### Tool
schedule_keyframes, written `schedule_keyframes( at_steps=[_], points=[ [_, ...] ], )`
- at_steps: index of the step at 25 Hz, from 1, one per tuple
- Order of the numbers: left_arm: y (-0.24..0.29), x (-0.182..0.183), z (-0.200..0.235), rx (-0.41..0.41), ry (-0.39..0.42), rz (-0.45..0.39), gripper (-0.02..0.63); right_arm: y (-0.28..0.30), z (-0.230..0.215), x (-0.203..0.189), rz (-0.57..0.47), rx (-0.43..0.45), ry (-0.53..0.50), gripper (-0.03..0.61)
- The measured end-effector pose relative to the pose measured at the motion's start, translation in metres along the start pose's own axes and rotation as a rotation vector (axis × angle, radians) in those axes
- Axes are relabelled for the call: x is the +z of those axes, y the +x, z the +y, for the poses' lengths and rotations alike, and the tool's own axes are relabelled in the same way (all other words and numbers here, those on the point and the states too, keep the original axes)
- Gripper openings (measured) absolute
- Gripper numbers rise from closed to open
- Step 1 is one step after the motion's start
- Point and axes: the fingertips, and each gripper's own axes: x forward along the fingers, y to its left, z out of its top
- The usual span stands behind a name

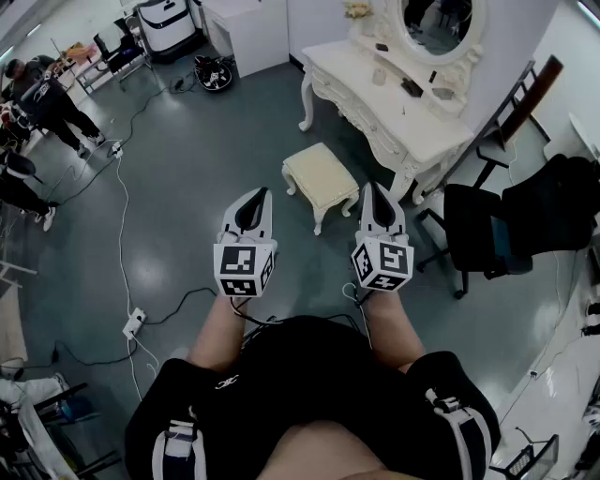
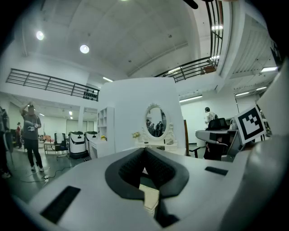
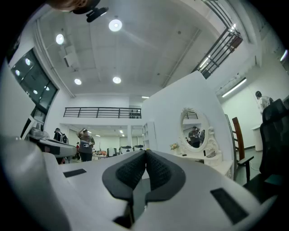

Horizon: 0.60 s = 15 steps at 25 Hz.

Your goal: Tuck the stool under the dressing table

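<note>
- On floor ahead: stool (image 1: 321, 180) out from under dressing table (image 1: 394, 117), just beside it (not tucked).
- Left gripper (image 1: 260, 194): jaws together, holding nothing.
- Right gripper (image 1: 373, 192): same.

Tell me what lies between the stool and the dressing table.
Only bare grey floor. The head view shows nothing standing in the gap between the stool and the dressing table.

The stool (image 1: 321, 181) is set on the floor (image 1: 187, 178) just ahead of the left tool (image 1: 255, 199) and the right tool (image 1: 375, 195), between their lines. The worktop (image 1: 380, 108) is placed beyond the stool, apart from it, and a mirror (image 1: 439, 23) is carried at its back. A chair (image 1: 487, 234) is placed right of the right tool.
</note>
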Motion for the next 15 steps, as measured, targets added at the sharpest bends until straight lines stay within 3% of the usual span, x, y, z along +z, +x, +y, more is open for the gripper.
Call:
schedule_keyframes(
  at_steps=[4,15],
  points=[
    [0.002,-0.003,-0.007,-0.006,0.018,0.005,0.018,-0.001,-0.003,-0.003,0.008,-0.01,0.002,0.014],
    [-0.007,-0.017,0.01,-0.038,-0.029,0.011,0.017,0.001,0.027,-0.013,0.025,0.002,-0.019,0.015]
  ],
)
